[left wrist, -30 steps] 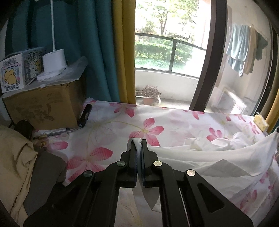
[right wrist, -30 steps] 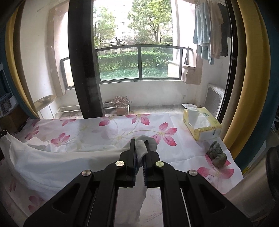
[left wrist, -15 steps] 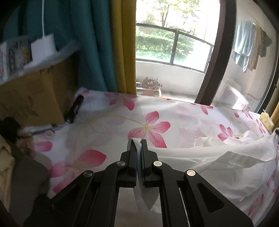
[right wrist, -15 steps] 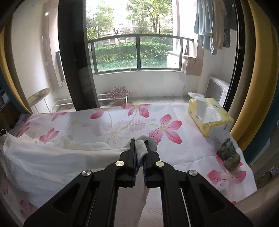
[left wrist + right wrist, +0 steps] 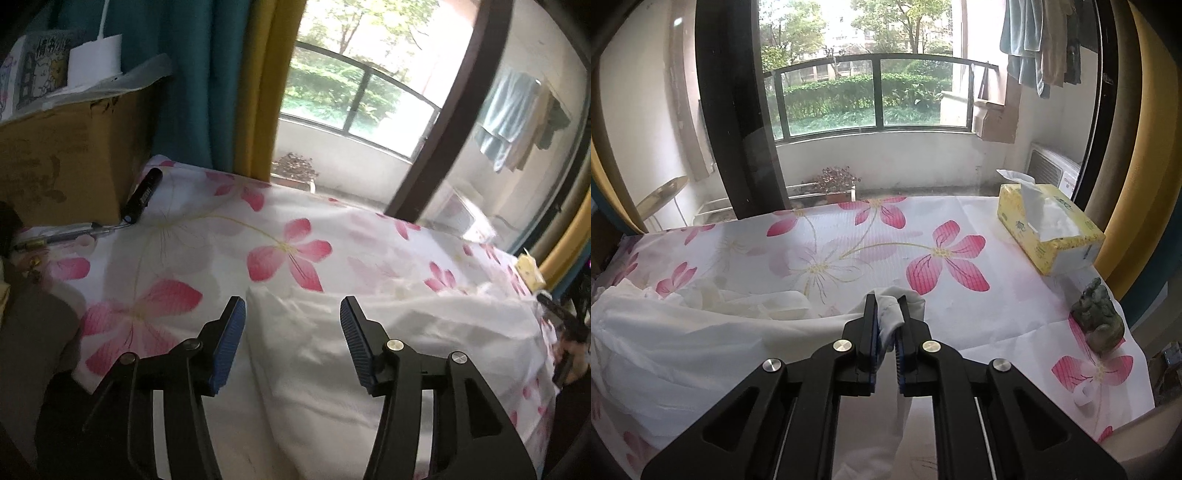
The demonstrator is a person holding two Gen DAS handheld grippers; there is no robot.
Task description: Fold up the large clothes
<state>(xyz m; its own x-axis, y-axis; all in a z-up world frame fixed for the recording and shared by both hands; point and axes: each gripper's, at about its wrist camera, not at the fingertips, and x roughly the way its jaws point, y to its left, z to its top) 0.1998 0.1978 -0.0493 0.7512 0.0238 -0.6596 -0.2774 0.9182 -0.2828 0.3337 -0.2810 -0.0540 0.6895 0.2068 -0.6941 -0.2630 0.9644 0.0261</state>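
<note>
A large white garment lies on the table with the pink flowered cloth. My left gripper is open, its jaws wide apart just above the garment's near left corner, holding nothing. In the right wrist view the garment spreads to the left. My right gripper is shut on a bunched corner of the garment, and cloth hangs down between its jaws.
A cardboard box with a black torch and a pen beside it stands at the table's left end. A yellow tissue box and a green figurine sit at the right end. Window and curtains lie behind.
My left gripper has opened and let go of the garment's corner, which now lies on the table. My right gripper keeps its hold and has moved little.
</note>
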